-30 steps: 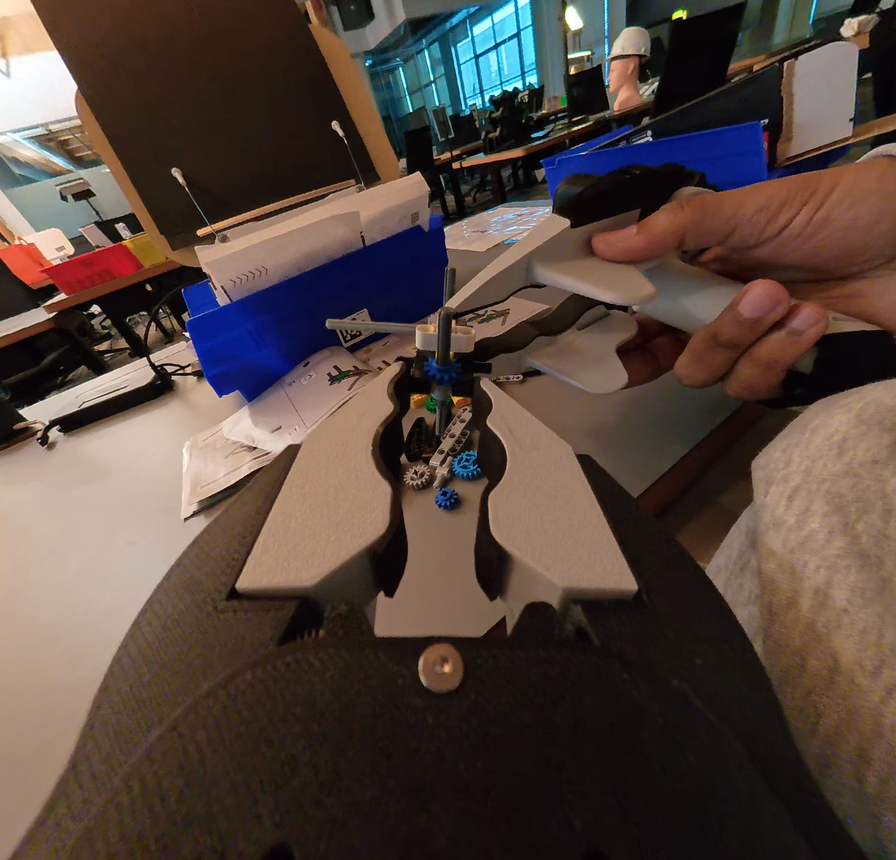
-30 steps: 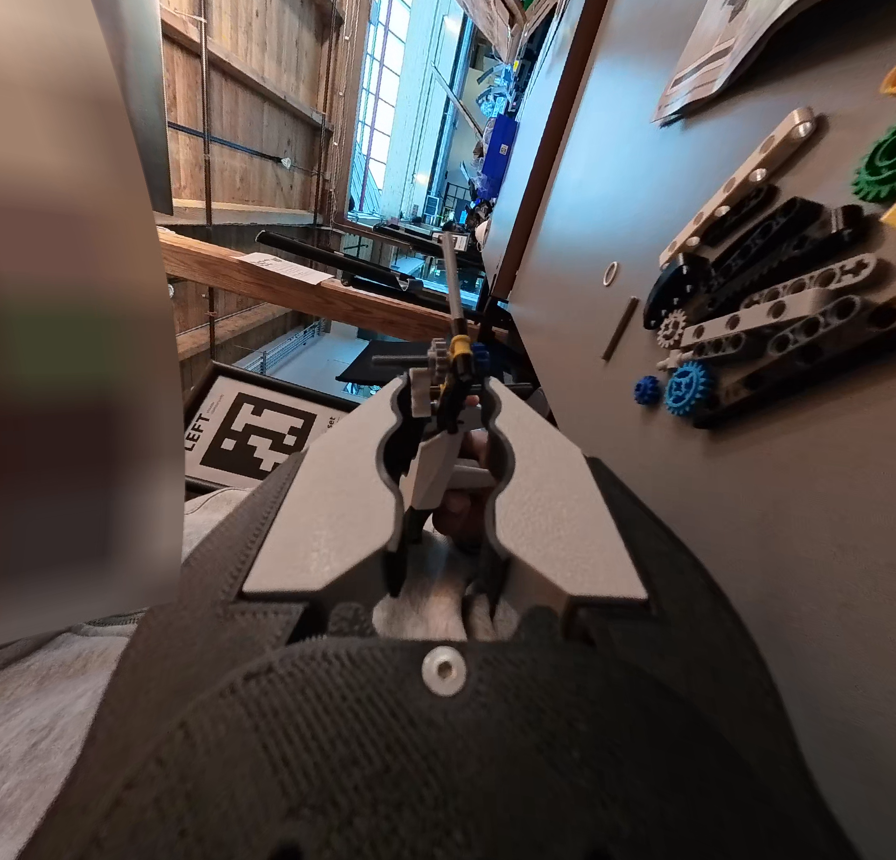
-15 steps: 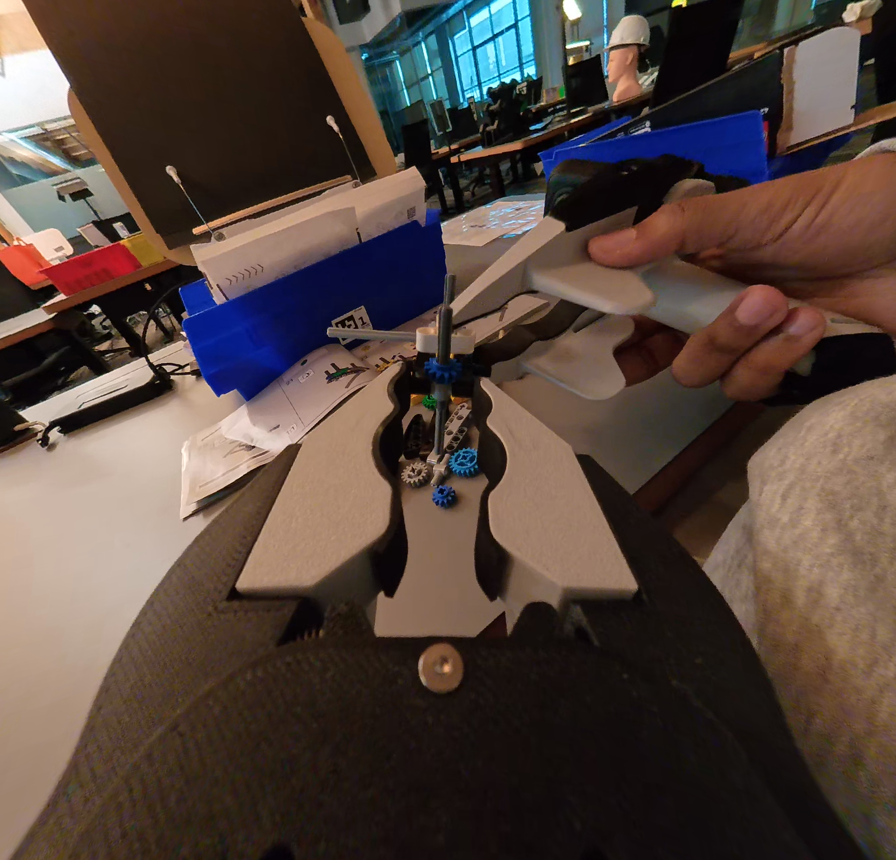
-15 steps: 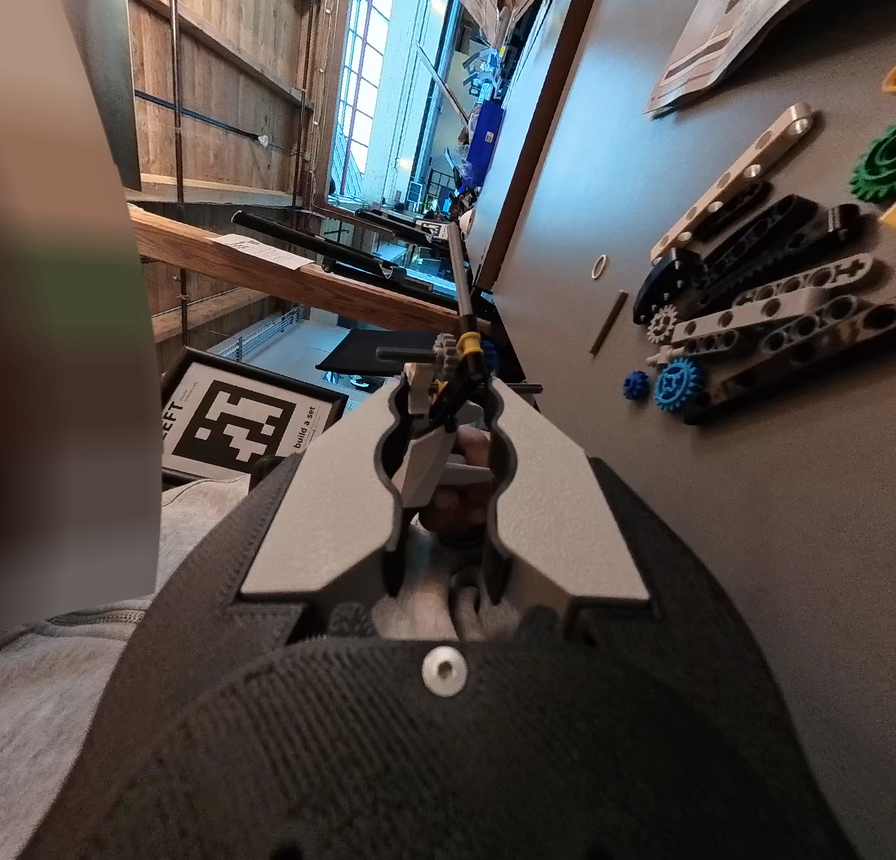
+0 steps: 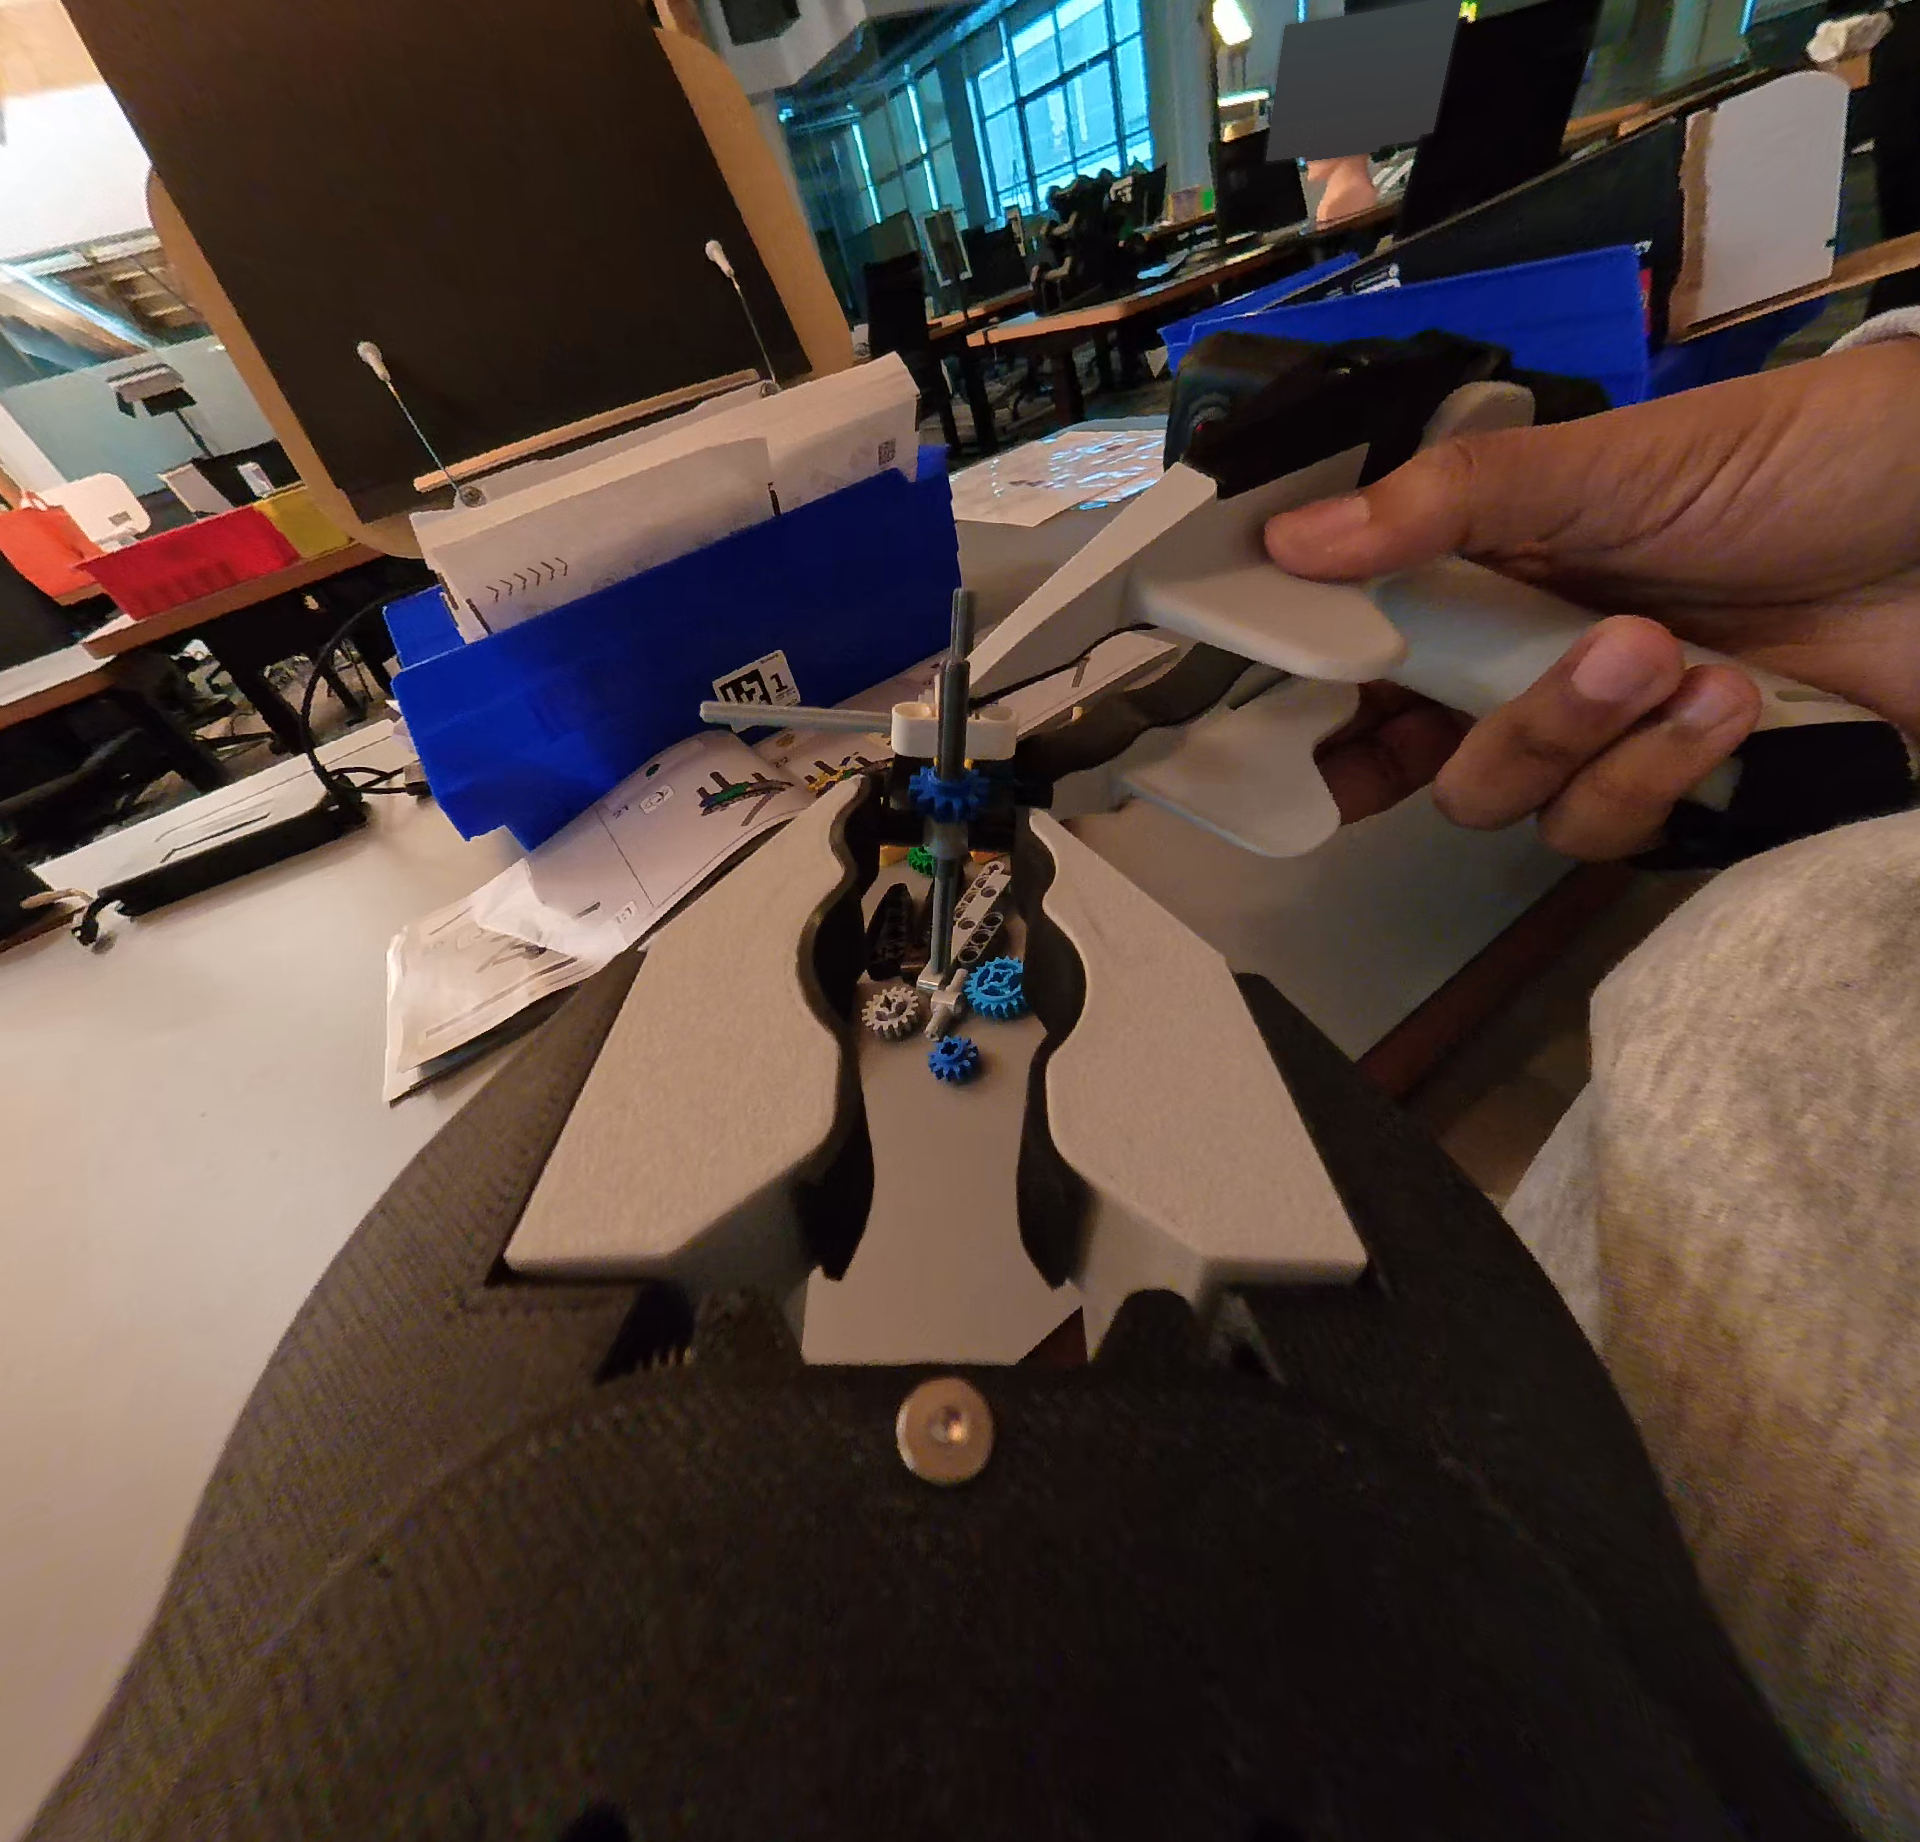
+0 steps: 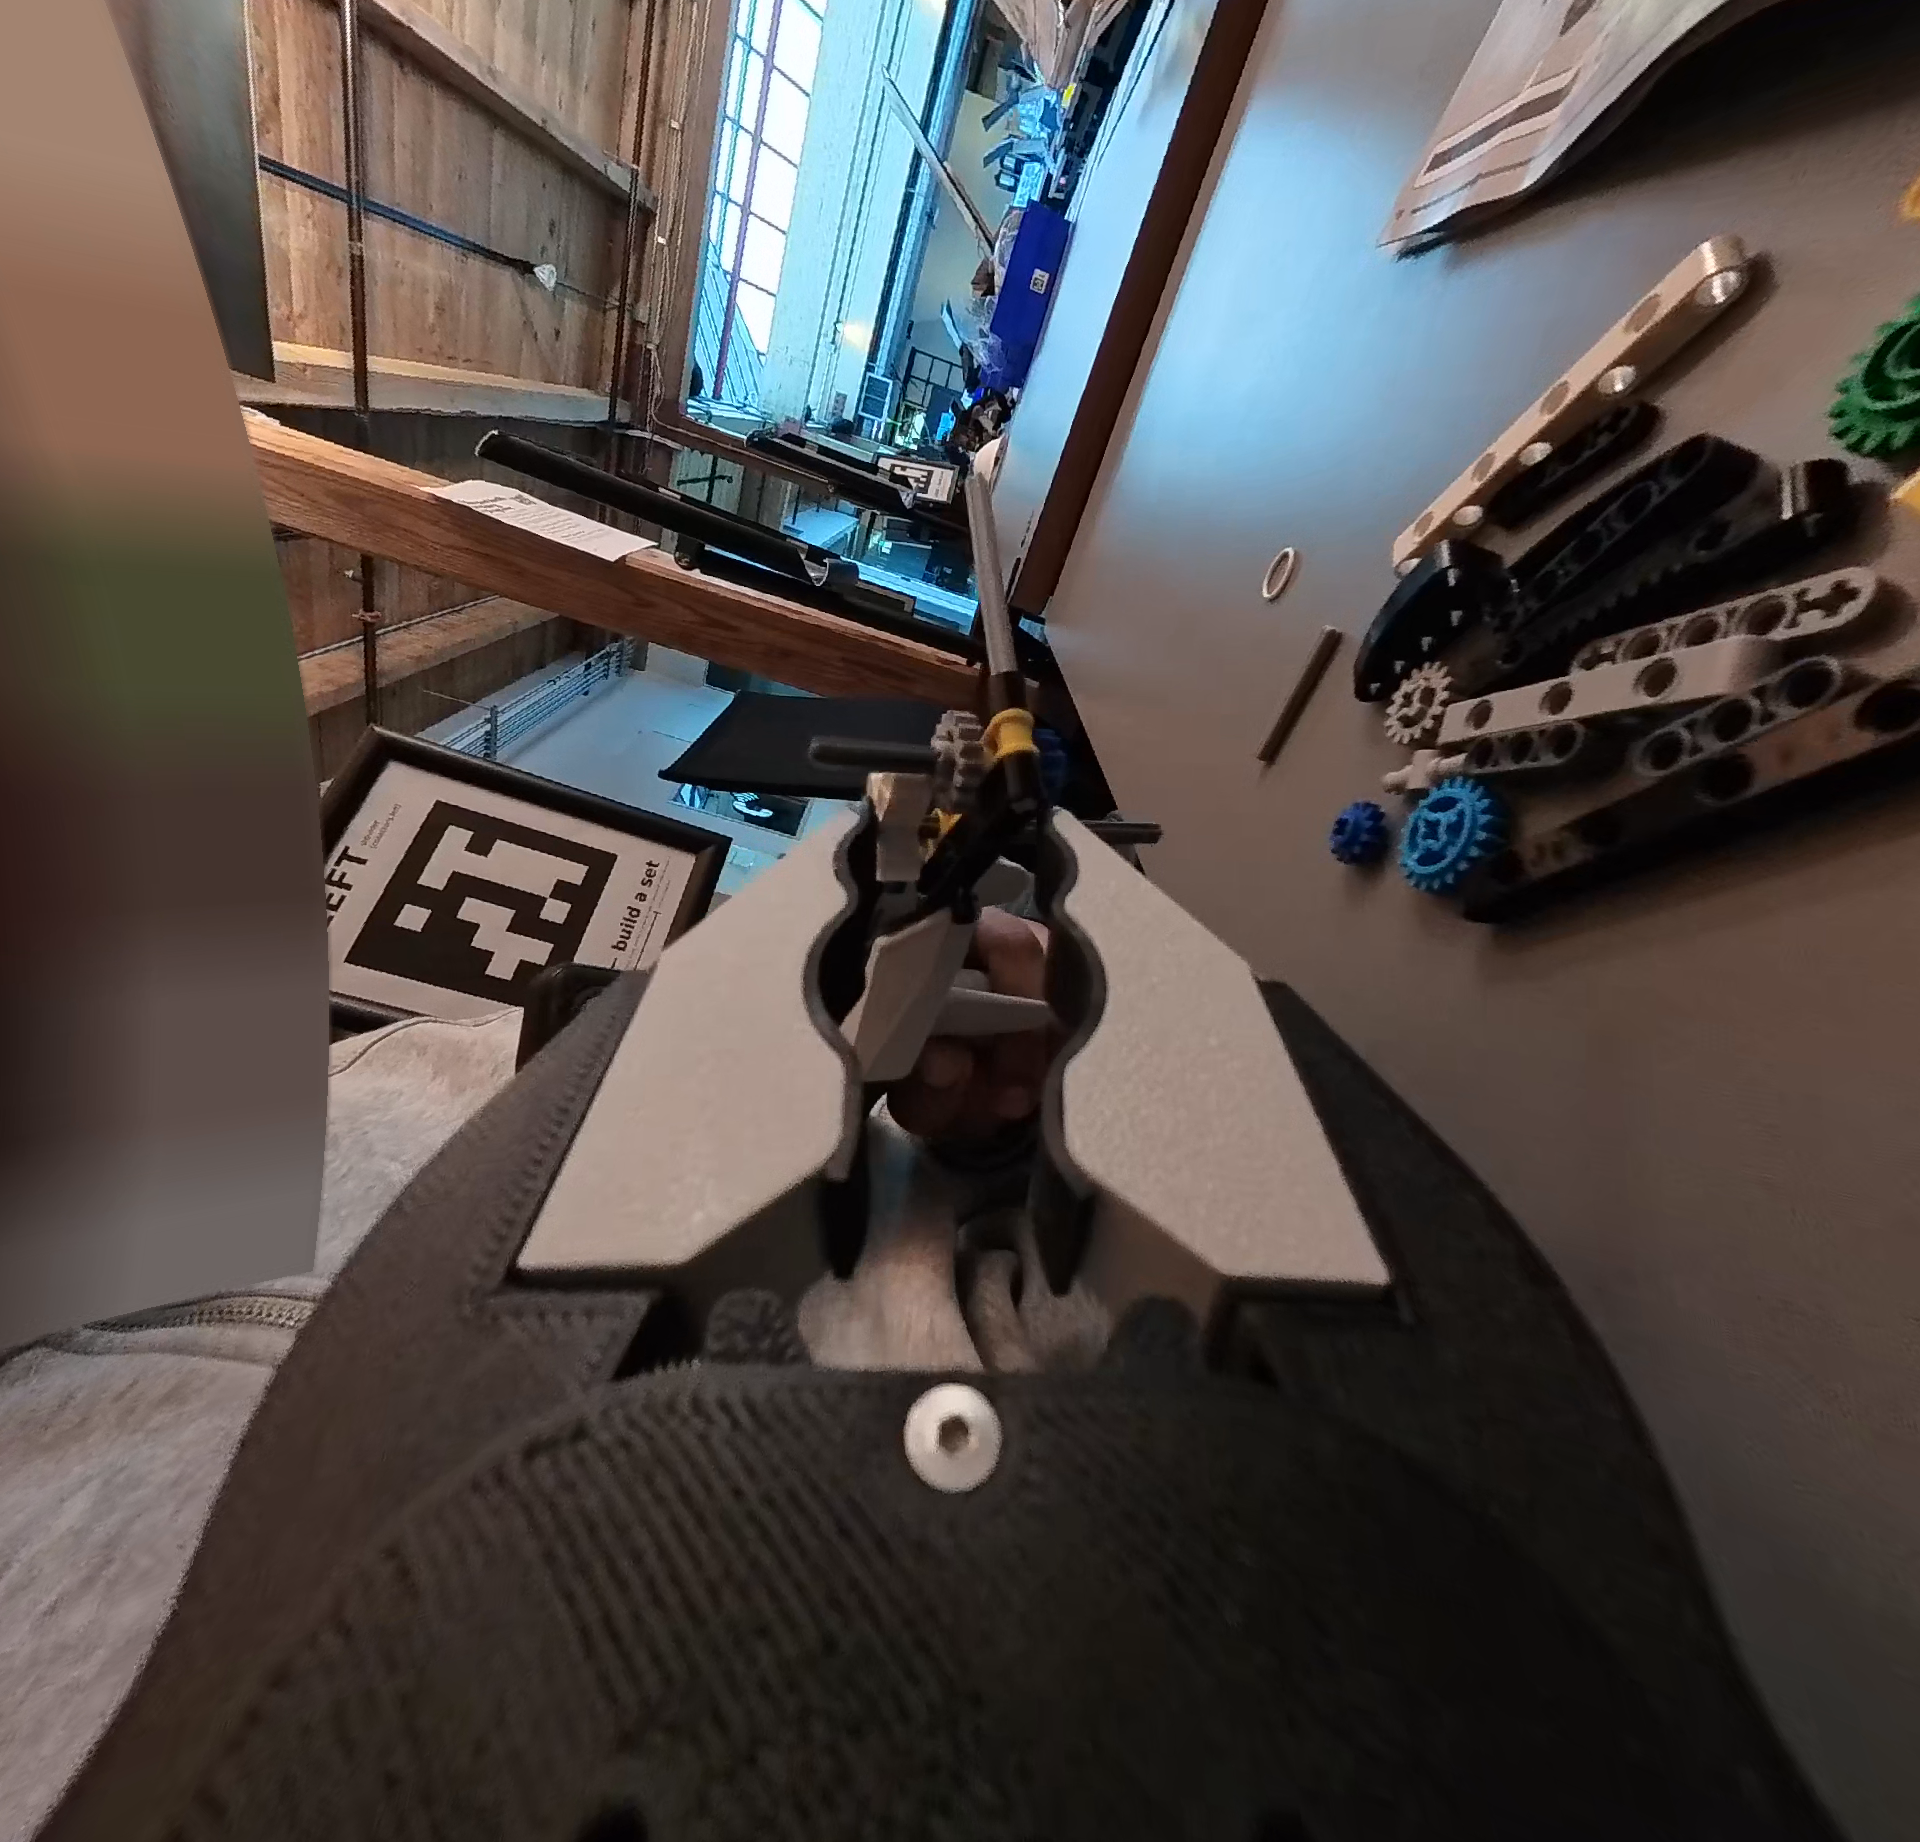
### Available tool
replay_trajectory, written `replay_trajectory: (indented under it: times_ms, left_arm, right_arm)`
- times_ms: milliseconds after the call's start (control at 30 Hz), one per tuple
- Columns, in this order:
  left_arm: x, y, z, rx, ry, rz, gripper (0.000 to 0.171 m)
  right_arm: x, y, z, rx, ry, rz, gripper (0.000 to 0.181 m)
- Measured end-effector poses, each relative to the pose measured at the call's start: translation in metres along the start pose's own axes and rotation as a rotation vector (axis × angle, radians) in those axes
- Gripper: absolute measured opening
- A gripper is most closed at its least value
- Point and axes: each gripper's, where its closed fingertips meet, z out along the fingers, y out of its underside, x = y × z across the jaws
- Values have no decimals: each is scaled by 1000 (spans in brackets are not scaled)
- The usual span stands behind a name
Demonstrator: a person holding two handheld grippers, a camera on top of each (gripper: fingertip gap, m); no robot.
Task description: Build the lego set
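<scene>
A small lego assembly (image 5: 940, 753) of crossed grey axles, a white connector and a blue gear is held in the air above the table. My left gripper (image 5: 943, 826) is shut on its dark lower part. My right gripper (image 6: 951, 821) comes in from the right in a person's hand (image 5: 1621, 566) and is shut on the same assembly (image 6: 982, 753), near its yellow and black pieces. Loose parts lie on the table below: a blue gear (image 6: 1447, 836), a small blue gear (image 6: 1358, 831), a grey gear (image 6: 1418, 701), a green gear (image 6: 1886, 390), and black and grey beams (image 6: 1704, 691).
A blue bin (image 5: 675, 639) full of papers stands behind the assembly, with instruction booklets (image 5: 675, 826) in front of it. A dark board (image 5: 416, 182) leans behind the bin. The table's brown edge (image 6: 1132, 265) runs close by. A grey sleeve (image 5: 1714, 1169) is at the right. The grippers are tip to tip, or close to it.
Almost nothing. Both grippers keep their hold on the assembly. The right wrist view has turned slightly, so the long axle points a bit higher. The loose parts have not moved.
</scene>
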Motion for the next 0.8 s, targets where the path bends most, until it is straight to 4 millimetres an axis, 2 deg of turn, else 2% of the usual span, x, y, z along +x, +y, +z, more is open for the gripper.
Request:
replay_trajectory:
  times_ms: [333,467,667,800]
  left_arm:
    - [1,1,1,-4,-3,9,23]
    - [3,-1,2,9,25,-51,24]
    - [-2,-4,1,34,125,-328,37]
    - [2,-7,0,44,287,-608,48]
  right_arm:
    - [-1,-1,-1,-5,4,-43,24]
    - [-7,-5,-4,8,-3,-113,19]
    - [-8,-12,-13,6,36,-235,18]
    - [-17,-9,-15,-24,9,-326,18]
